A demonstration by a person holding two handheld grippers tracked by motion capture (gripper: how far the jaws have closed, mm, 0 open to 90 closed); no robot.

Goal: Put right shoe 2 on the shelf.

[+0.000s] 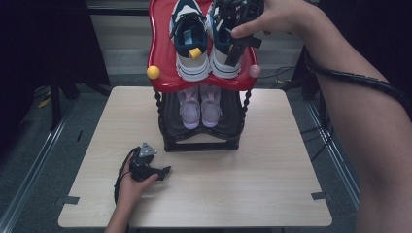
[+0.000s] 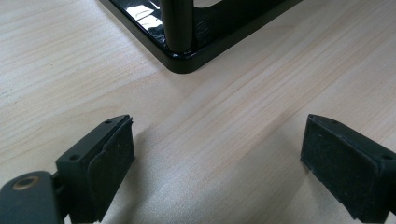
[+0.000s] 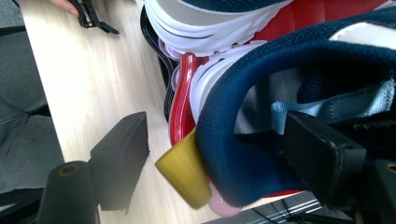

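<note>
- The shoe rack [image 1: 200, 138] stood at the far middle of the pale wood-grain bench [image 1: 252, 194]; its base was glossy black with rounded corners, its posts were black and beaded, and its top tier [image 1: 163, 58] was a shiny red tray with a wavy rim.
- A yellow ball [image 1: 153, 72] capped the near left corner of that red tier and a pink ball [image 1: 254, 71] capped the near right corner.
- Two navy-and-white sneakers sat side by side on the red tier, heels toward the person; the left sneaker [image 1: 190, 41] had a thick white ridged sole, a padded navy mesh collar and a yellow heel tab.
- The right sneaker [image 1: 221, 48] matched it, with a soft navy mesh collar, a grey lining, a pale blue strap inside and a yellow pull tab [image 3: 184, 173] at the heel.
- The right hand-held gripper [image 3: 219, 154] was at that sneaker's heel with its jaws apart, one black padded jaw inside the collar and the other outside beyond the yellow tab; whether they pressed the heel could not be told.
- A pair of small pale pink shoes [image 1: 199, 108] lay on the rack's black lower tier, under the red one.
- The left hand-held gripper [image 2: 217, 154] rested on the bench in front of the rack's near left corner, its flat foam-faced jaws spread wide with nothing between them.
</note>
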